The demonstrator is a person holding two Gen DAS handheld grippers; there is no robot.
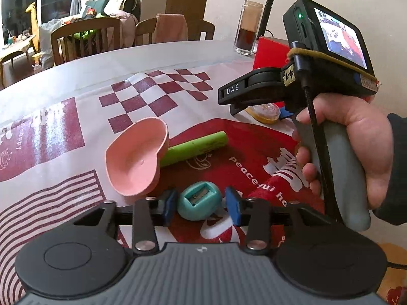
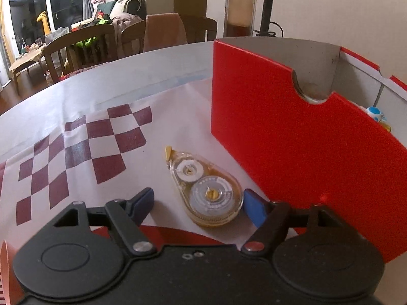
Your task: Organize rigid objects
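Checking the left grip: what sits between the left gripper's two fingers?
The teal sharpener, seen in the left wrist view, sits between the left gripper's fingers, which flank it closely.

Tablecloth (image 1: 142,96): white, maroon checker and stripe print, covers table. Glass tumbler (image 1: 248,29) with dark liquid at 1 o'clock in left wrist view, beside black gooseneck lamp (image 1: 269,2). Wooden chairs (image 1: 86,34) at 11 o'clock behind table; pink cloth (image 1: 171,28) draped over one. Yellow giraffe toy (image 1: 33,17) far left.

Teal sharpener (image 1: 198,200), pink heart dish (image 1: 137,157), green tube (image 1: 195,147), red box (image 2: 292,127), clear-and-yellow tape dispenser (image 2: 207,190), maroon-and-white checked tablecloth (image 2: 84,139), blue pads (image 1: 232,204).
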